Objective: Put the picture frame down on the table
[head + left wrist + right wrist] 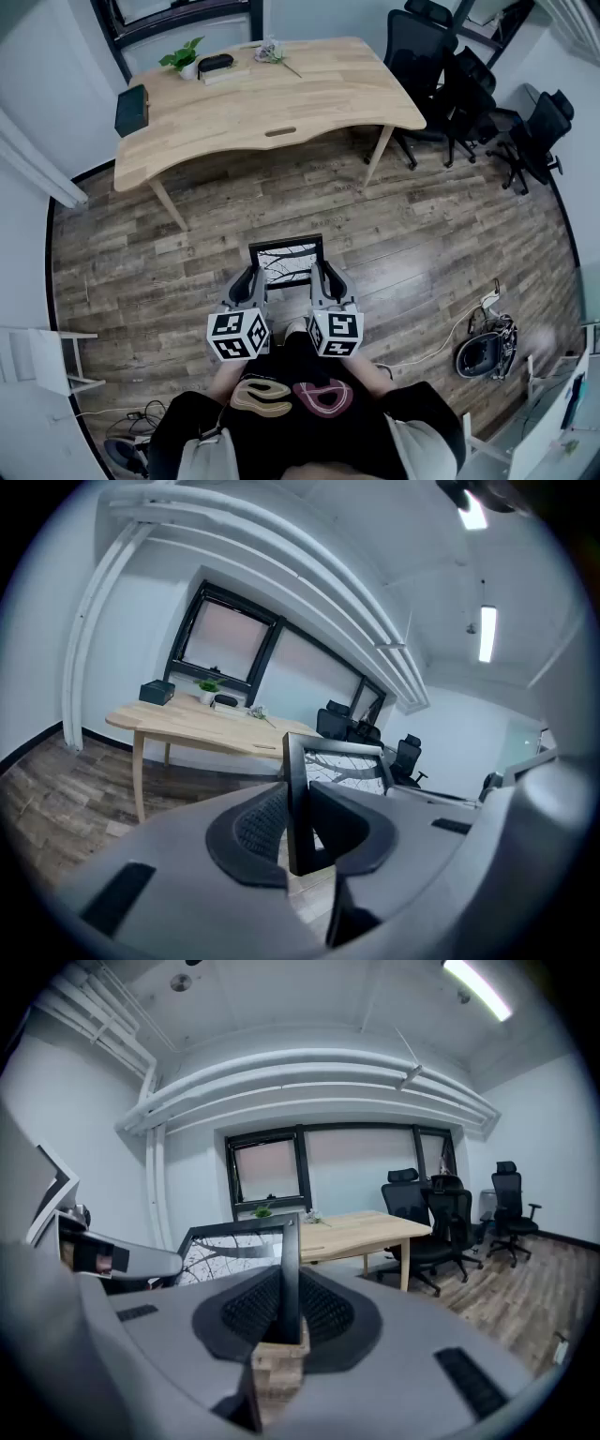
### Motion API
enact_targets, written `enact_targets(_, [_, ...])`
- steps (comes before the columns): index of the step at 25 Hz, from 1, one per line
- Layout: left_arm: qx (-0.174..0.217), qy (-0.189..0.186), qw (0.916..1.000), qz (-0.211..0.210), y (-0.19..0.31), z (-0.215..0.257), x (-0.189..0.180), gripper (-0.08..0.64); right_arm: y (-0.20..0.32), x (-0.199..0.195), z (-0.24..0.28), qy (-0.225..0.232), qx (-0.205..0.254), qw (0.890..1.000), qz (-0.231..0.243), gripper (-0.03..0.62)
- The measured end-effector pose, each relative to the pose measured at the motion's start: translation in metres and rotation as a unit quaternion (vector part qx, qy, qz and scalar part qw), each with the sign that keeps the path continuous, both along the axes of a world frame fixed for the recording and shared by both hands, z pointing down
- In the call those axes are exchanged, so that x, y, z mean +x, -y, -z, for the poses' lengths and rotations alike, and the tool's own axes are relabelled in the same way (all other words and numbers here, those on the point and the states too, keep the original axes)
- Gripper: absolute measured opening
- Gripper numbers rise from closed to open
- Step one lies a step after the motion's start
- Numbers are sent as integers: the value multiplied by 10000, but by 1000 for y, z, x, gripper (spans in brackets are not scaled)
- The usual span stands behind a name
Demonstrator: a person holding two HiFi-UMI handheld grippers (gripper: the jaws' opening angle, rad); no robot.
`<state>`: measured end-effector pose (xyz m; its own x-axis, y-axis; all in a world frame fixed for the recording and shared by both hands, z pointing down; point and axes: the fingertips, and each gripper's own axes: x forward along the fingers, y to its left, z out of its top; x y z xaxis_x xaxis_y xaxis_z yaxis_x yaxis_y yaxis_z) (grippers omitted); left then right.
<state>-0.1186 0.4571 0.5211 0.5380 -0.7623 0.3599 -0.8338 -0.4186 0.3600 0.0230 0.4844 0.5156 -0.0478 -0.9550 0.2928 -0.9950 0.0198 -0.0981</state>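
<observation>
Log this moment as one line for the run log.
phase: holding | left tongs: shut on picture frame, left edge | right tongs: shut on right edge | table: ahead, picture frame not yet down

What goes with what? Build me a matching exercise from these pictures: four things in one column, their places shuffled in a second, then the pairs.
1. black rectangular picture frame
2. small green potted plant
3. dark flat rectangular case
4. black mesh office chair

A. on the plank floor, off the right end of the light wooden table
B. lying flat along the table's left edge
C. clamped between the left gripper and the right gripper
D. standing at the table's far edge

Pairs: 1-C, 2-D, 3-B, 4-A
</observation>
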Motion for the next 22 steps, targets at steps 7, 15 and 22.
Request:
enact_targets(7, [26, 35, 10000, 61, -14, 2, 6, 80, -11, 7, 2, 41, 57, 10000, 65, 72])
enact_targets(15, [-41, -5, 9998, 184, -19, -8, 16, 81, -13, 17, -9, 236, -6, 9996, 183, 75])
enact_targets(22, [44, 94, 9999, 72, 12, -6, 25, 80, 14, 26, -9, 369, 36, 9993, 108, 77])
